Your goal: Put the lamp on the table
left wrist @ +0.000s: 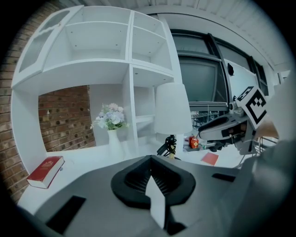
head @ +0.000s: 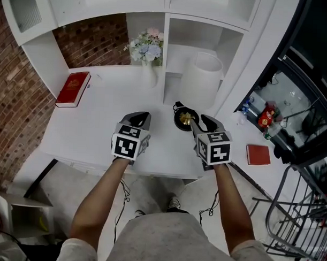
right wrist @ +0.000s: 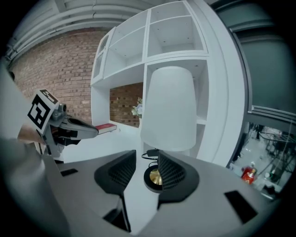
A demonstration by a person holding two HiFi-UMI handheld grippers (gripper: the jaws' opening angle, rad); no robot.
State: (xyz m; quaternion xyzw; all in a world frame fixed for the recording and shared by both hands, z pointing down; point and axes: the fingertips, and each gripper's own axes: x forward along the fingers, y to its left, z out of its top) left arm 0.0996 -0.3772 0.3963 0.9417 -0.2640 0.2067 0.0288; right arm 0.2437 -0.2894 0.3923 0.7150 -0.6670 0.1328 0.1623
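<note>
The lamp, with its white shade (head: 200, 80) and round black base (head: 184, 120) with a brass centre, stands upright on the white table (head: 99, 125) at the back right, in front of the shelf unit. My right gripper (head: 208, 122) is open just right of the base, touching nothing. In the right gripper view the base (right wrist: 155, 178) shows through the gap of the right gripper (right wrist: 147, 159), under the shade (right wrist: 169, 109). My left gripper (head: 138, 118) hovers left of the lamp, shut and empty. The left gripper (left wrist: 151, 159) faces the lamp (left wrist: 172, 109).
A red book (head: 73, 88) lies at the table's back left. A white vase of flowers (head: 147, 52) stands by the shelf divider. A red notebook (head: 258, 154) and clutter lie right of the table. The table's front edge is below both grippers.
</note>
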